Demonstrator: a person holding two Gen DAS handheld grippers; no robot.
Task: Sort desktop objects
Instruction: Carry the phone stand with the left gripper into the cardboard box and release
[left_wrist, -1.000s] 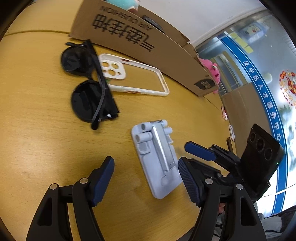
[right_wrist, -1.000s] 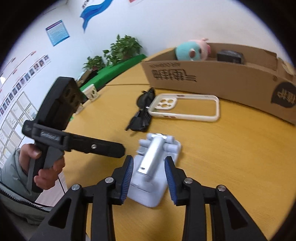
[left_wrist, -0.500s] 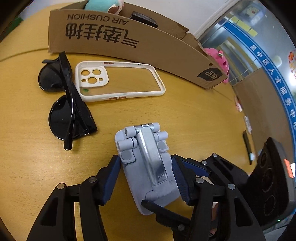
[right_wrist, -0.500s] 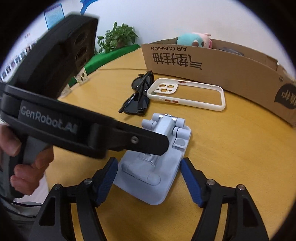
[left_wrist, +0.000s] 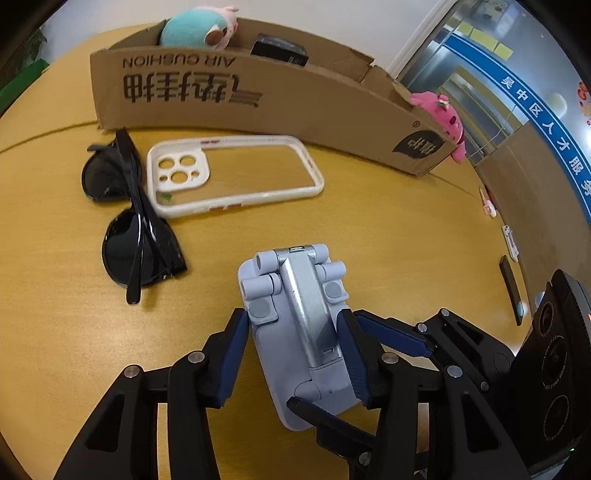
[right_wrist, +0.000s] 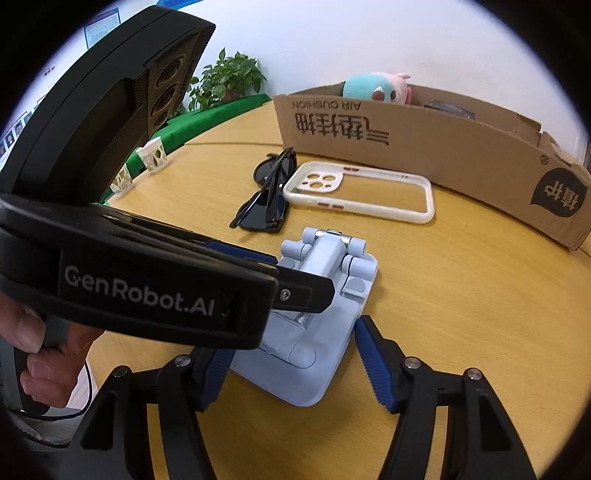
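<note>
A pale blue folding phone stand (left_wrist: 295, 332) lies flat on the yellow wooden table (left_wrist: 406, 229). My left gripper (left_wrist: 291, 321) straddles its middle. Its jaws are closing, and both blue pads rest against the stand's long sides. My right gripper (right_wrist: 291, 343) is open around the stand's near end (right_wrist: 325, 295), with a gap showing at its right pad (right_wrist: 373, 365). The left gripper's black body hides its left pad and part of the stand. Black sunglasses (left_wrist: 136, 229) and a white phone case (left_wrist: 229, 173) lie beyond the stand.
A long cardboard box (left_wrist: 258, 99) stands at the back and holds a teal plush toy (left_wrist: 192, 31) and a black item (left_wrist: 280, 50). A pink plush (left_wrist: 443, 118) sits at its right end. Paper cups (right_wrist: 153, 157) stand far left. A hand (right_wrist: 40, 339) holds the left gripper.
My left gripper came in over the stand and its jaws narrowed onto the stand's sides. My right gripper let go of the stand's silver arm and now stands wider around the base.
</note>
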